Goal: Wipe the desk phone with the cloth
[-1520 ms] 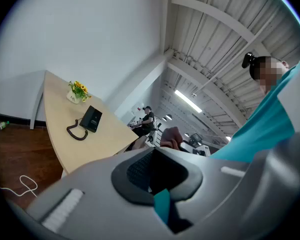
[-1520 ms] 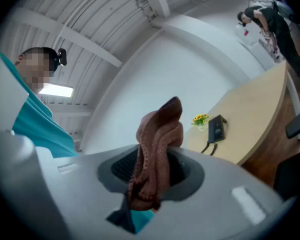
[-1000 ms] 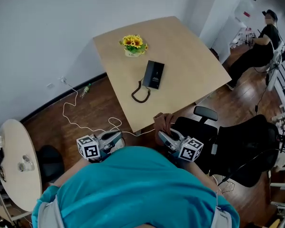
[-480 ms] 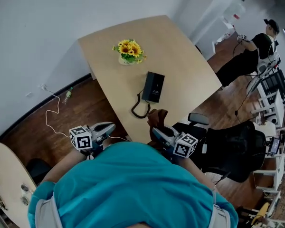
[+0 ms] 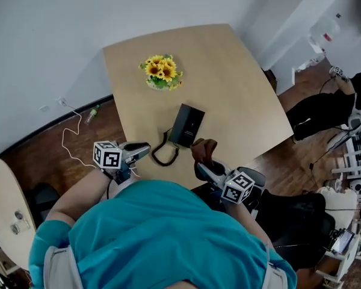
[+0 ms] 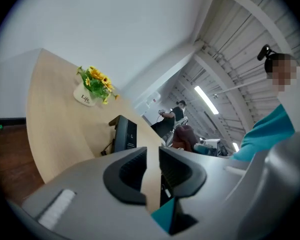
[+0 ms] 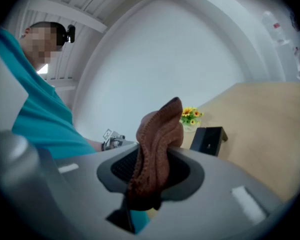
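Head view is showing a light wooden table [image 5: 246, 89] stretching away ahead of both grippers. The black desk phone [image 5: 186, 125] is lying on it near the close edge, just ahead of the right gripper [image 5: 200, 168] and ahead and to the right of the left gripper [image 5: 145, 148], touching neither. A pot of yellow flowers [image 5: 160, 74] is standing well beyond the phone, farther from both grippers. The brown cloth [image 5: 206, 152] is sticking up out of the right gripper, whose jaws are clamping tightly on it, the bunched fabric rising above them. The phone's coiled cord [image 5: 162, 156] is curling just ahead of the left gripper, whose jaws have just been opening and are standing a narrow slit apart with nothing between them.
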Tool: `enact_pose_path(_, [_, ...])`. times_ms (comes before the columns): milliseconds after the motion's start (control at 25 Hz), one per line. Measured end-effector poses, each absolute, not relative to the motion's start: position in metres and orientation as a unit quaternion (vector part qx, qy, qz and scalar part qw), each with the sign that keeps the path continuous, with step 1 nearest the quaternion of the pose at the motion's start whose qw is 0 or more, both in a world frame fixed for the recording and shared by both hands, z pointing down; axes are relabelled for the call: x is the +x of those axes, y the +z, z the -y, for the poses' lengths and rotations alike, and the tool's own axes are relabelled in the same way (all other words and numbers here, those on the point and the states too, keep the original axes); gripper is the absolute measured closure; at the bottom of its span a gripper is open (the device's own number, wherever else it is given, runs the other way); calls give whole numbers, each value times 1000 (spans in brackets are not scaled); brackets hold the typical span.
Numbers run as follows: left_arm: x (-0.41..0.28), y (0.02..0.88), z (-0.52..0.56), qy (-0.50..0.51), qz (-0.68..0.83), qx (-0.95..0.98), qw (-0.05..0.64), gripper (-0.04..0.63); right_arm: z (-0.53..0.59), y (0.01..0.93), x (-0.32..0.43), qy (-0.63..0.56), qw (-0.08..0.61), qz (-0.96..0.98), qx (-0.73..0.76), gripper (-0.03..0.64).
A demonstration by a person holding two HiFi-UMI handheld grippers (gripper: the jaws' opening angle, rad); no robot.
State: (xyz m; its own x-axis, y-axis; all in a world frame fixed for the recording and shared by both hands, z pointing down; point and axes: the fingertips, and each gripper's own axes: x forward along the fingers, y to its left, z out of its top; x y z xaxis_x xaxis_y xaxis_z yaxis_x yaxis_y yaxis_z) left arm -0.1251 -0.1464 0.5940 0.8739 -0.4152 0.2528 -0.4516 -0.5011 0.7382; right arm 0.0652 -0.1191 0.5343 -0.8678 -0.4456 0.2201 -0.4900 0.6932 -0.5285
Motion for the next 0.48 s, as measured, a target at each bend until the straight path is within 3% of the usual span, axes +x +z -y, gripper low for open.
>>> enact_pose_path(160, [-95, 615, 193, 79, 269, 847, 451, 410, 150, 549, 97, 289, 41, 929, 229, 503])
enact_pose_path(280, [-77, 633, 228, 120, 238, 851, 452, 368, 159, 555, 112, 293, 24, 925, 239, 503])
enact_pose_path(400, [-60, 659, 273, 155, 196, 860, 445, 286, 162, 562, 116, 310, 25, 911, 270, 503])
enact_pose_path(480, [-49, 675, 297, 158, 172, 864, 447, 284, 158, 561, 112, 314, 33, 904, 287, 503])
